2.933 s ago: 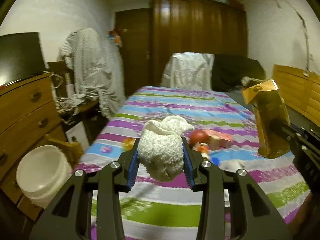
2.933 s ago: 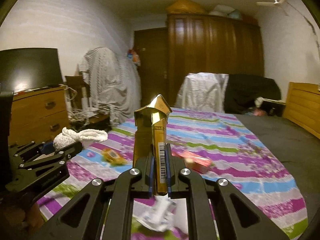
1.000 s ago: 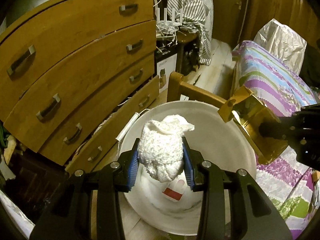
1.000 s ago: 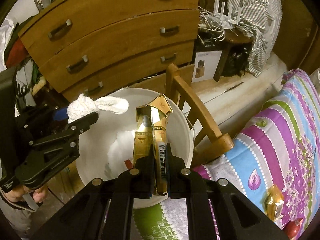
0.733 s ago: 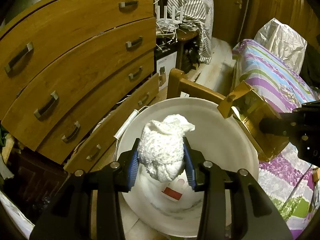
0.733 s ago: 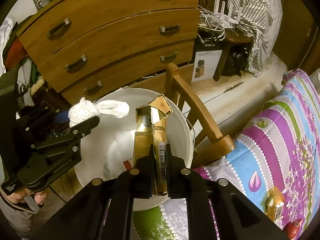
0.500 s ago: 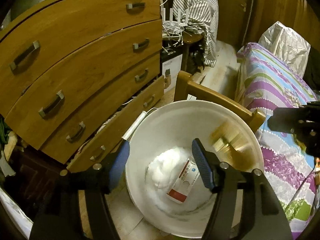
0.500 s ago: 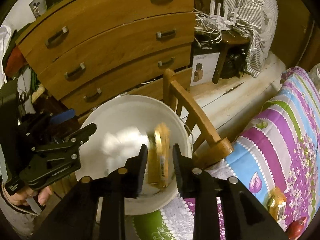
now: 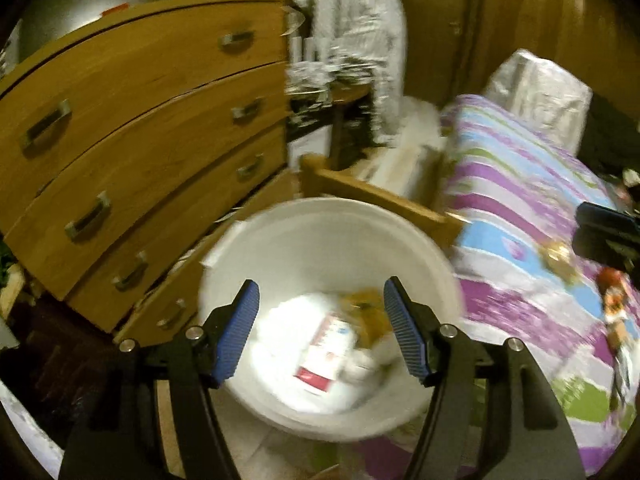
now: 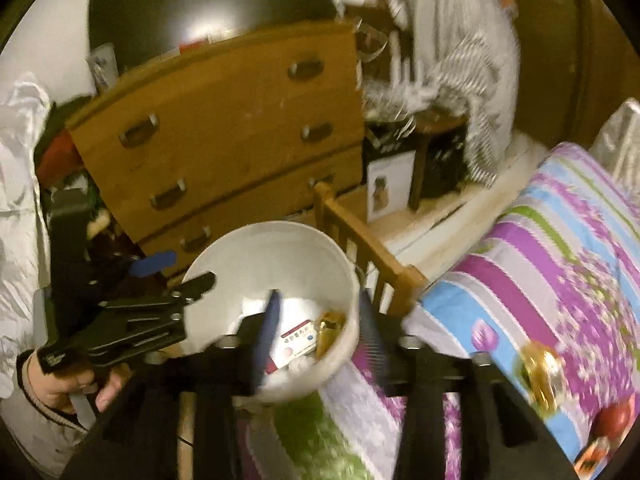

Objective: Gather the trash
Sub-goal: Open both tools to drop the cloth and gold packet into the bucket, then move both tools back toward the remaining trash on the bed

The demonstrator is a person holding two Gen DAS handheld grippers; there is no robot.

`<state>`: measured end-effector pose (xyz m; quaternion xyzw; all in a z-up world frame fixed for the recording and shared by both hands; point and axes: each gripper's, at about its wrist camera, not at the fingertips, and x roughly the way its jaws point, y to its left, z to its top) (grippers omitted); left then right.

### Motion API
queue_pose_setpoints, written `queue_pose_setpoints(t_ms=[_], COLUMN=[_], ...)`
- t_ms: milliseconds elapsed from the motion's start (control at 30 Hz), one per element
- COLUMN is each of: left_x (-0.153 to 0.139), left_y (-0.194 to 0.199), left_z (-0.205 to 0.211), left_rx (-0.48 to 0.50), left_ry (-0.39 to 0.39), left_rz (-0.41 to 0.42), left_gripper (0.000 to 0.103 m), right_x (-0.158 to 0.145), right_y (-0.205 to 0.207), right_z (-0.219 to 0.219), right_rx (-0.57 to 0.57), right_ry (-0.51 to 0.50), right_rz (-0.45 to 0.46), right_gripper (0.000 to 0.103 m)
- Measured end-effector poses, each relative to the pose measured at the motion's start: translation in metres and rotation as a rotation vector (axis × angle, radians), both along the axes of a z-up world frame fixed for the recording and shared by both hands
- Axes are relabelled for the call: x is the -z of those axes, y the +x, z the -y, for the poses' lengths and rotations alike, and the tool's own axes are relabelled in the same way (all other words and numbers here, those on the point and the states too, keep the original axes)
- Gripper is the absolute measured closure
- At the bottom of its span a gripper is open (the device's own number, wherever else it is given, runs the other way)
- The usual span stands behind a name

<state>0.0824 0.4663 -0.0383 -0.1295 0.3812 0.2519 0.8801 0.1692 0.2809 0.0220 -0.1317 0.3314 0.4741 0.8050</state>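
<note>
The white bucket [image 9: 320,208] [image 10: 260,232] stands on the floor between the dresser and the bed. Inside it lie a white cloth [image 9: 288,320], a red-and-white packet [image 9: 326,344] [image 10: 298,340] and a gold carton [image 9: 368,312] [image 10: 330,332]. My left gripper [image 9: 322,328] [image 10: 176,274] is open over the bucket's near side, nothing between its blue pads. My right gripper [image 10: 320,336] hangs above the bucket's bed side with its jaws opening and empty; its tip [image 9: 608,236] shows at the right edge of the left wrist view. More trash lies on the bed: a gold wrapper [image 10: 540,368] [image 9: 556,256] and a red item [image 10: 612,420].
A wooden dresser [image 9: 140,140] [image 10: 224,140] stands close behind the bucket. A wooden rail [image 10: 360,248] [image 9: 372,196] runs between the bucket and the striped bed cover [image 10: 560,260]. A person's hand [image 10: 72,384] holds the left gripper. Boxes and a draped stand crowd the far floor.
Both grippers have opened: the white cloth and the gold carton have dropped into the bucket. Both views have swung up and toward the bed, and the frames are blurred by motion.
</note>
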Motion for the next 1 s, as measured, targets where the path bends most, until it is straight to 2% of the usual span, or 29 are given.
queue_pose_setpoints(t_ms=[200,467,633,800,833,867,1000], left_x=[0.017,0.055,0.064,0.067,0.067,0.067,0.070], left_y=[0.026,0.065,0.080,0.101,0.106,0.110,0.131], left_z=[0.096,0.218,0.287,0.361,0.375,0.384,0.421], left_rx=[0.223,0.456,0.584,0.719,0.741,0.752,0.780], left_ry=[-0.025,-0.073,-0.089,-0.121,-0.134,-0.145,-0.196], left_rz=[0.001,-0.059,-0.089,-0.107,-0.110,-0.111,-0.117], left_gripper=[0.041,0.041,0.041,0.041,0.038,0.032,0.030], right_x=[0.028,0.072,0.094,0.111,0.113,0.115,0.125], right_y=[-0.032,-0.048,-0.054,-0.056,-0.056,-0.056,-0.050], right_z=[0.149,0.321,0.430,0.506,0.517,0.525,0.553], right_rx=[0.185,0.428,0.600,0.731,0.746,0.755,0.787], right_ry=[0.073,0.111,0.154,0.198,0.200,0.201,0.201], right_rz=[0.045,-0.006,-0.033,-0.058,-0.062,-0.065,-0.093], right_gripper=[0.042,0.040,0.040,0.040,0.040,0.040,0.039])
